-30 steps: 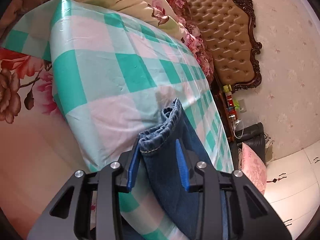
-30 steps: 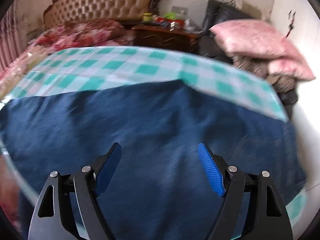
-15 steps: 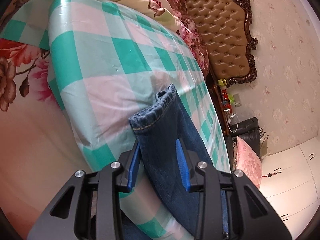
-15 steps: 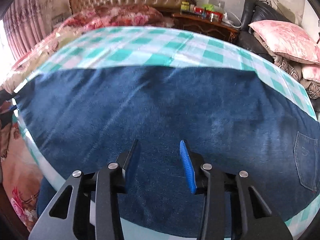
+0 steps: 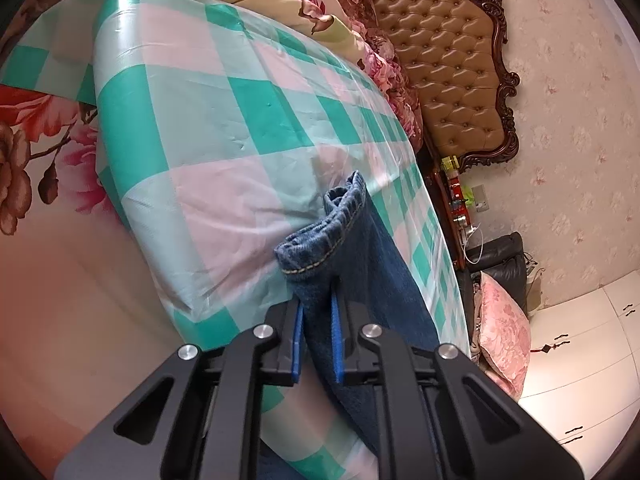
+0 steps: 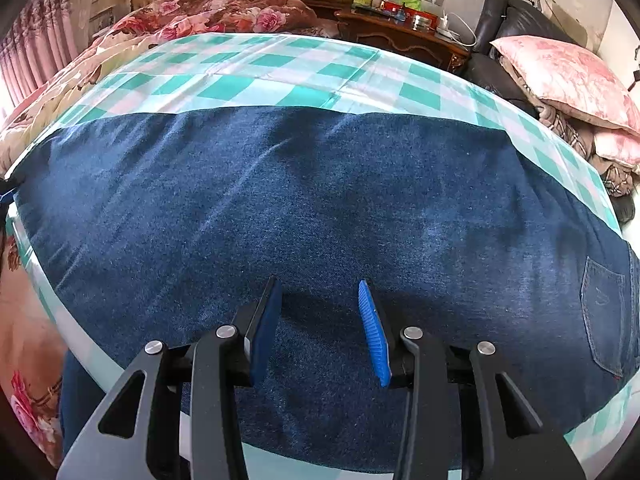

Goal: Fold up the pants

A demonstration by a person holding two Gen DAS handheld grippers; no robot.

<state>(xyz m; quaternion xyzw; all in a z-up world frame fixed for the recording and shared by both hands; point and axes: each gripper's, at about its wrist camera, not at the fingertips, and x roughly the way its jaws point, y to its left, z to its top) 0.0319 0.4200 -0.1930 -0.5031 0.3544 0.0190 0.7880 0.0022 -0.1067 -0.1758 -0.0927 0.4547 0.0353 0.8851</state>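
Left gripper [image 5: 316, 340] angled downward, jaws just drawn in and clamped on the jeans [image 5: 360, 264] near the hem; right gripper [image 6: 320, 328] pitched more steeply down, jaws partly apart after narrowing, blue pads [image 6: 374, 336] over denim, nothing pinched.

Right claw [image 6: 320, 320], jaws apart, sits over jeans [image 6: 320, 208] on checked sheet [image 6: 280, 76].

No readable text, labels, brands or numbers in either view. Containers on nightstand [image 6: 400, 28], upper centre of right-wrist frame, carry labels too small and blurred to read.
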